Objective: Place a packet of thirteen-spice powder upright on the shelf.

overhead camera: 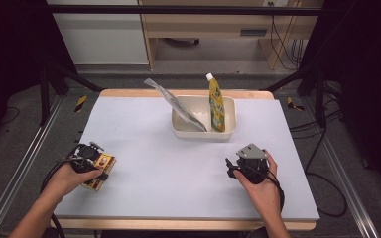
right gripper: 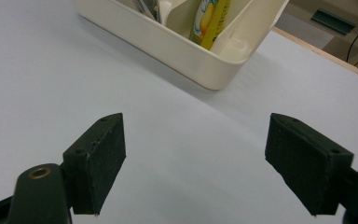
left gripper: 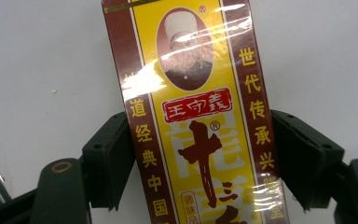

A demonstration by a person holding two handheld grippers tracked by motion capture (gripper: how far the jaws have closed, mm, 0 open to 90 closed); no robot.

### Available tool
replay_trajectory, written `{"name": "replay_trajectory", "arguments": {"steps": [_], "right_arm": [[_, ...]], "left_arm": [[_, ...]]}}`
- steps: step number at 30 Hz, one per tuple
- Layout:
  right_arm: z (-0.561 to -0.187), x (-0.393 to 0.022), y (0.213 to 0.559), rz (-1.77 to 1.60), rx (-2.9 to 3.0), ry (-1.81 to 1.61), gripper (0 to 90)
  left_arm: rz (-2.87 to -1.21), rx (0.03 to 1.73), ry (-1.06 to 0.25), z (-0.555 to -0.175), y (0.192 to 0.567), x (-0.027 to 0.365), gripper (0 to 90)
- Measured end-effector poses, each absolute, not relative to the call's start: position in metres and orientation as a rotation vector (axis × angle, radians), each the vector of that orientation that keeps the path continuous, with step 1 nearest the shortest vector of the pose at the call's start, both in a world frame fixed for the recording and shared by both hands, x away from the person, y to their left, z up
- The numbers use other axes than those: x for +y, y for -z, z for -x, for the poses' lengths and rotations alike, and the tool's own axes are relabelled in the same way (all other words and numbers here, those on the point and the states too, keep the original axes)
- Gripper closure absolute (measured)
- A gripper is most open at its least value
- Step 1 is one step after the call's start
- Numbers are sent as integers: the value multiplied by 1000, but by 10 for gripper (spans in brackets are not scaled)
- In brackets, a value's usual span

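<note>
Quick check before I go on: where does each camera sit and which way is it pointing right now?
High view: above the person's side, looking forward and down on the table; both hands show.
Left gripper view: rides the left hand-held gripper, jaws around a yellow-and-brown box.
Right gripper view: rides the right hand-held gripper, jaws apart, facing the cream bin.
Shared: high and right views show the bin.

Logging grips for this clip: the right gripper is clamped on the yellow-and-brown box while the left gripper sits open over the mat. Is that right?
Sides are swapped. The left gripper is clamped on the yellow-and-brown box, as the left gripper view shows; the right gripper sits open over the mat.
</note>
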State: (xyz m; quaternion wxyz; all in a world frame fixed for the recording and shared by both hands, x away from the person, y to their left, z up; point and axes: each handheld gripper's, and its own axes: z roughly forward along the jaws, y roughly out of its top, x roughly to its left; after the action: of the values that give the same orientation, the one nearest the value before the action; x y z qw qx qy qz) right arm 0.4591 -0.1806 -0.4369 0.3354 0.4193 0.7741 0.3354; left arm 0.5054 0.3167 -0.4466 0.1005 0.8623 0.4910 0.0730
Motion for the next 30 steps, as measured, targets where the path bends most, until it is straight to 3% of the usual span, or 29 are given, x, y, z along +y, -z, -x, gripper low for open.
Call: {"name": "replay_trajectory", "arguments": {"steps": [7,15,30], "right_arm": [[-459,-181,437,-1096,2021,-878,203],[-459,-181,437,-1100,2021,-889,189],[-462,-158,435,-1104,2069,-985,275]], "left_arm": [[-2578,1380,-237,-506,446,314,295],[-2569,1246,-347,-501,429,305,305],[-2598,864,-442,-490,403,237,310]]}}
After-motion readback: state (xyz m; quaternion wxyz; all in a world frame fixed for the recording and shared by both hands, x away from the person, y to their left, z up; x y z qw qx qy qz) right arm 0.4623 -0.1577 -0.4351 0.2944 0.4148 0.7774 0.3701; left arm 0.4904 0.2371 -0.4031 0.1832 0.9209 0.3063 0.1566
